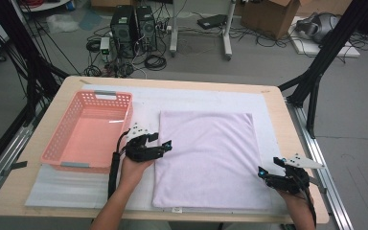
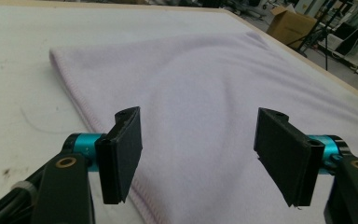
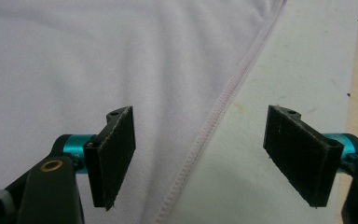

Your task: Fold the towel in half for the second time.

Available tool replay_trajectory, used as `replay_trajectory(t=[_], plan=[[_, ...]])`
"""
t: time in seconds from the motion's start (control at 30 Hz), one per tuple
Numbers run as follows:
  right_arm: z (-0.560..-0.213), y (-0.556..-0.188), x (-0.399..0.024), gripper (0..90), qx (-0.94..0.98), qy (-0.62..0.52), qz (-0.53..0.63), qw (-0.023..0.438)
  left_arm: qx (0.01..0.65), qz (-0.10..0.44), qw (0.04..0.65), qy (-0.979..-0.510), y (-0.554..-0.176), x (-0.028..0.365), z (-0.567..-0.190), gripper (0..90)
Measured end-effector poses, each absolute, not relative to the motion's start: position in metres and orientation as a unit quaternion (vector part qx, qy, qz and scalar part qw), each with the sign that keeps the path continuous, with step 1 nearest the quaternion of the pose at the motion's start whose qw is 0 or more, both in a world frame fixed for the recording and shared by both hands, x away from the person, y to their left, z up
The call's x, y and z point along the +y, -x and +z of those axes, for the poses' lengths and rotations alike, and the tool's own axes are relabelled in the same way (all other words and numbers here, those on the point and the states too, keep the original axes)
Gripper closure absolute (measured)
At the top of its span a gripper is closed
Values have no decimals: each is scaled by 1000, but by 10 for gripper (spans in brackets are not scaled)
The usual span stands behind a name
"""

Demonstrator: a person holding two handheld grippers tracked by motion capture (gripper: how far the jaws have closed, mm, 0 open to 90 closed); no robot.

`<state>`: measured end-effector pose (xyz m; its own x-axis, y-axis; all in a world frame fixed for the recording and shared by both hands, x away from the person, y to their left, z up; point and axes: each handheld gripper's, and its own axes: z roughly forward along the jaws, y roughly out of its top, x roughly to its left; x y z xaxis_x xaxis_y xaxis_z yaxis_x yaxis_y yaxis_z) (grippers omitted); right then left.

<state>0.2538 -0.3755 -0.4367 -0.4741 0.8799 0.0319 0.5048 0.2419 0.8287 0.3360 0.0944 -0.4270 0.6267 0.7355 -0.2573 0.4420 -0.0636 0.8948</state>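
Pale lilac towel [image 1: 206, 160] lies flat, folded to a rough square, centre to lower centre of the high view, on a white mat [image 1: 191, 98] that covers most of the wooden bench [image 1: 287, 120]. Pink plastic basket [image 1: 84, 132] sits at left of frame on the same mat, just beside the towel's left edge but apart from it.

Left gripper [image 1: 160, 143] at the towel's left edge, mid-height in the high view, held by the left hand [image 1: 134, 170]. In the left gripper view its jaws stand wide apart with nothing between them; the towel's stitched hem [image 2: 91, 119] runs down just under the left-hand jaw, and cloth fills the gap and lies beneath the right-hand jaw.

Right gripper [image 1: 270, 167] at the towel's lower right corner area, lower right of the high view. In the right gripper view its jaws are also spread wide, holding nothing; the towel's hem [image 3: 223, 100] runs diagonally through the gap, cloth under the left-hand jaw, bare mat [image 3: 284, 70] under the right-hand jaw.

Whether either pair touches the cloth cannot be told.
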Motion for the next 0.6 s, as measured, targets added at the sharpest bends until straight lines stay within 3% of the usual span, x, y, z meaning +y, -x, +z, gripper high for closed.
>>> replay_trajectory(t=[0.27,0.6], plan=[[-429,-272,-377,249,755,-456,416,222,428,146,520,-725,-363,90,-423,392],[-430,-329,-373,275,759,-474,402,196,478,152,463,-731,-392,90,-451,457]])
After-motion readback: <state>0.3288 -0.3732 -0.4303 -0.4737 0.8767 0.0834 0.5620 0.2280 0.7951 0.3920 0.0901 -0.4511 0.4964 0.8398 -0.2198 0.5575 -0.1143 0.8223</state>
